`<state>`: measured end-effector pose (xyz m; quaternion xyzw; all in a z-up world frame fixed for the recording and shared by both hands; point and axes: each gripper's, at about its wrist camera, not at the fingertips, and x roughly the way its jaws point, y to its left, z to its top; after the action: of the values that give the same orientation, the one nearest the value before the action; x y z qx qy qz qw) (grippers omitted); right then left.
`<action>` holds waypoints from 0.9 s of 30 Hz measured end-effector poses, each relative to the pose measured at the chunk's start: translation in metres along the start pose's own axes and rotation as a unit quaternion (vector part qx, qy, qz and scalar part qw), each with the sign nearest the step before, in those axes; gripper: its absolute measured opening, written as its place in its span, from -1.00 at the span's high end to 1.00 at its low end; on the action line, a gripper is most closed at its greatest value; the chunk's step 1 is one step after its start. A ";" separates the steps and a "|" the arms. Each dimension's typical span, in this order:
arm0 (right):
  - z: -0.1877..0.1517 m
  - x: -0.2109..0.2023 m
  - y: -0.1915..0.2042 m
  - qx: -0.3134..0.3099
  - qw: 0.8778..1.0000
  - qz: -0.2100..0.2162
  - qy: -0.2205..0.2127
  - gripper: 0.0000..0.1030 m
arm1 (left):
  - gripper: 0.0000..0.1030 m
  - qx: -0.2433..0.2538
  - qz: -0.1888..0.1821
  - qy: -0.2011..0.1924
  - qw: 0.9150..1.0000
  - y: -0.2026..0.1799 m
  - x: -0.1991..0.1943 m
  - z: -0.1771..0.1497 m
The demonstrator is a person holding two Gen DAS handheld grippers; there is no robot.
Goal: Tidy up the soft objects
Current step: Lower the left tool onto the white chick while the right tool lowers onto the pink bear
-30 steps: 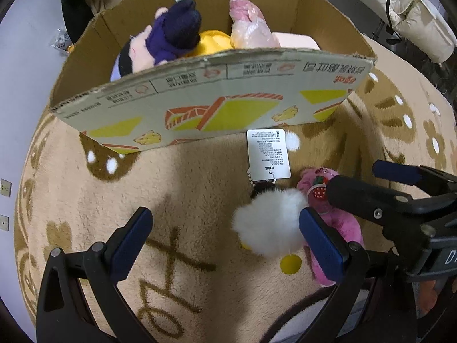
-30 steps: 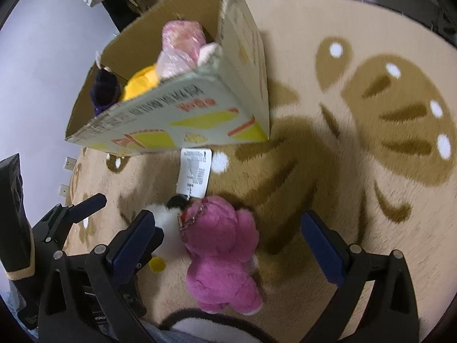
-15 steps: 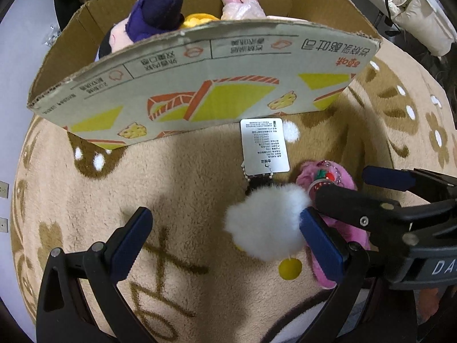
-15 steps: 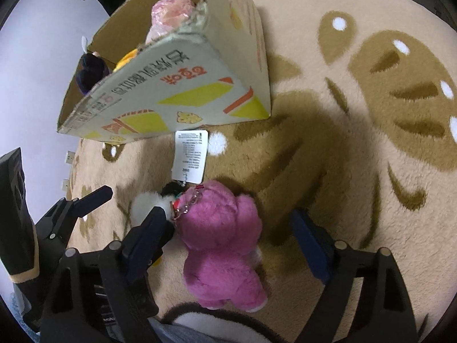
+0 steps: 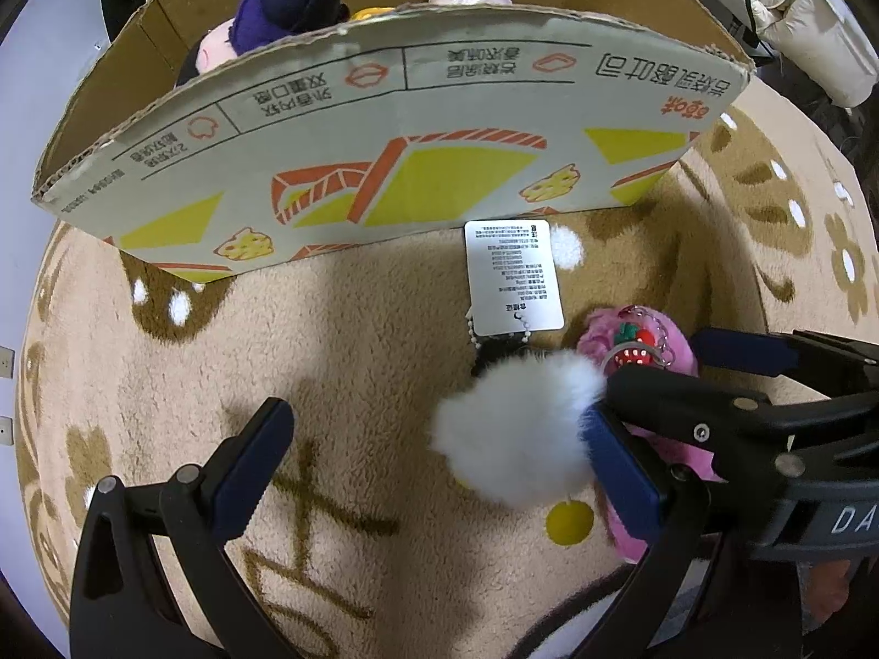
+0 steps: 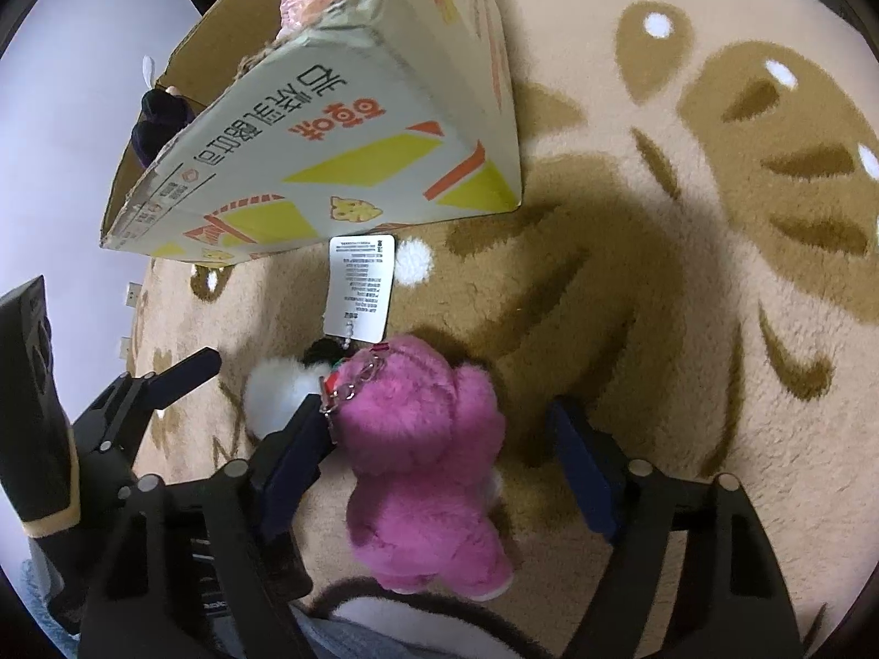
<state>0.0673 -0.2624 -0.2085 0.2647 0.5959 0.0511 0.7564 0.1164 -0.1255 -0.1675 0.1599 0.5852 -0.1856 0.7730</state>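
Observation:
A pink plush bear (image 6: 423,456) lies on the rug between the fingers of my right gripper (image 6: 439,456), which stands open around it; its left pad touches the bear, its right pad is apart. A white fluffy plush (image 5: 511,434) with a white paper tag (image 5: 513,277) lies against the bear's left side. My left gripper (image 5: 439,450) is open, its right pad against the white plush. The bear (image 5: 643,346) shows behind the right gripper's finger in the left wrist view. The cardboard box (image 5: 384,165) with several plush toys stands just beyond.
The beige rug (image 6: 686,274) with brown leaf patterns extends to the right. A white padded jacket (image 5: 796,27) lies at the far right behind the box. The box (image 6: 340,154) stands close ahead of both grippers.
Both grippers have moved lower and closer to the toys. My right gripper's fingers have narrowed around the pink bear. The box looms larger.

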 end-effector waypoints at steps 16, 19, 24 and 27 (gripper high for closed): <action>0.002 0.000 0.006 -0.014 1.000 0.011 -0.002 -0.24 | -0.62 -0.003 -0.040 0.005 0.999 -0.011 -0.001 -0.002; 0.003 -0.002 0.005 -0.016 1.000 0.011 -0.002 -0.23 | -0.50 -0.010 -0.056 0.009 0.998 -0.010 -0.001 -0.003; 0.004 -0.006 0.002 -0.019 1.000 0.010 -0.001 -0.21 | -0.49 -0.007 -0.054 0.010 0.998 -0.014 -0.003 -0.003; 0.006 -0.008 0.004 -0.022 1.000 0.006 -0.003 -0.21 | -0.49 -0.014 -0.058 0.014 0.998 -0.014 -0.004 -0.001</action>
<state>0.0714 -0.2635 -0.1989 0.2517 0.5909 0.0684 0.7634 0.1076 -0.1371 -0.1642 0.1173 0.6070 -0.2192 0.7548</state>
